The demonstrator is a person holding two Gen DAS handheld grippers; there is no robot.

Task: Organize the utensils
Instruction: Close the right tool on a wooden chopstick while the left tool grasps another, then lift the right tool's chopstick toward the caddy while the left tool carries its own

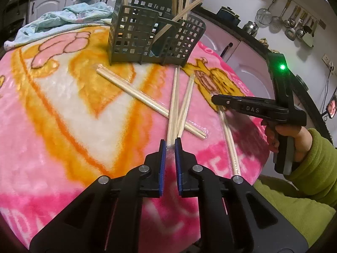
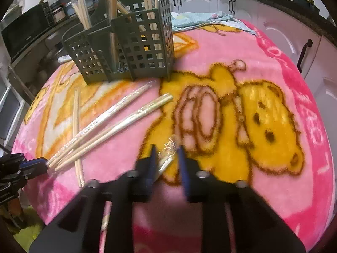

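A green perforated utensil holder (image 1: 145,35) stands at the far side of the pink blanket and holds several chopsticks; it also shows in the right wrist view (image 2: 126,48). Several plastic-wrapped chopstick pairs lie crossed on the blanket (image 1: 174,105). My left gripper (image 1: 170,145) has its blue jaws narrowly apart around the near end of one wrapped pair (image 1: 173,109). My right gripper (image 2: 167,151) is open over the end of another wrapped pair (image 2: 166,158), which runs down toward me (image 1: 229,143). The right gripper also shows in the left wrist view (image 1: 217,101).
A light blue cloth (image 1: 69,16) lies at the blanket's far edge. White cabinets (image 2: 284,27) and a dark counter ring the table. Hanging ladles and strainers (image 1: 294,23) are on the wall at right. The table edge drops off near my green sleeve (image 1: 311,164).
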